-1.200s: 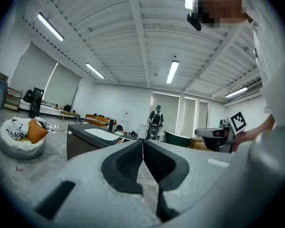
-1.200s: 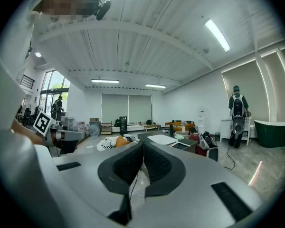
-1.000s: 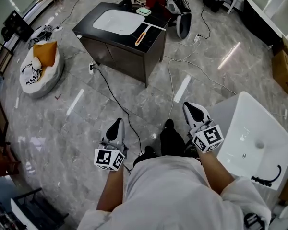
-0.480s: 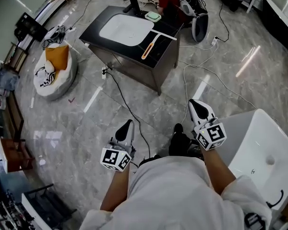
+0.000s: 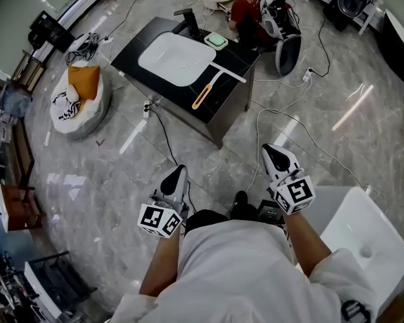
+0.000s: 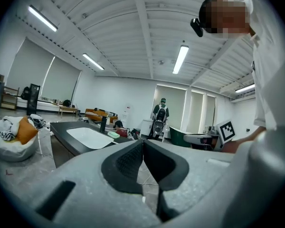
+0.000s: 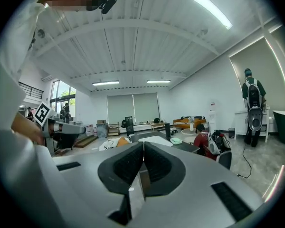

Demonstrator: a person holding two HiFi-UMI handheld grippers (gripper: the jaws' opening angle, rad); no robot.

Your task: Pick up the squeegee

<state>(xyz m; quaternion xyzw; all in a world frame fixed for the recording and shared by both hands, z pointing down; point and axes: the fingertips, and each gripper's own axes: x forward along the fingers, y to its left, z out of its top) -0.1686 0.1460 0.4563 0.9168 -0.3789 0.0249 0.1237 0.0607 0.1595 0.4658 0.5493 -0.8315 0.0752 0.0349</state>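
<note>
The squeegee [image 5: 209,87], with an orange handle and a white blade, lies on the right part of a black counter [image 5: 140,40] far ahead in the head view. My left gripper [image 5: 179,171] and right gripper [image 5: 269,151] are held low in front of the person's body, over the floor, well short of the counter. Both point toward it. In the left gripper view the left gripper [image 6: 143,144] has its pads pressed together with nothing between them. The right gripper [image 7: 143,148] in its own view is shut and empty too.
A white sink [image 5: 176,51], a black faucet [image 5: 188,17] and a green dish [image 5: 216,41] share the counter. Cables [image 5: 163,134] run over the grey floor between me and it. A white beanbag [image 5: 77,96] lies left; a white basin [image 5: 363,237] stands lower right; a crouching person [image 5: 246,9] is behind.
The person has walked toward the counter, carrying both grippers forward. The white basin at the right has slid toward the picture's lower edge. Both grippers stayed shut.
</note>
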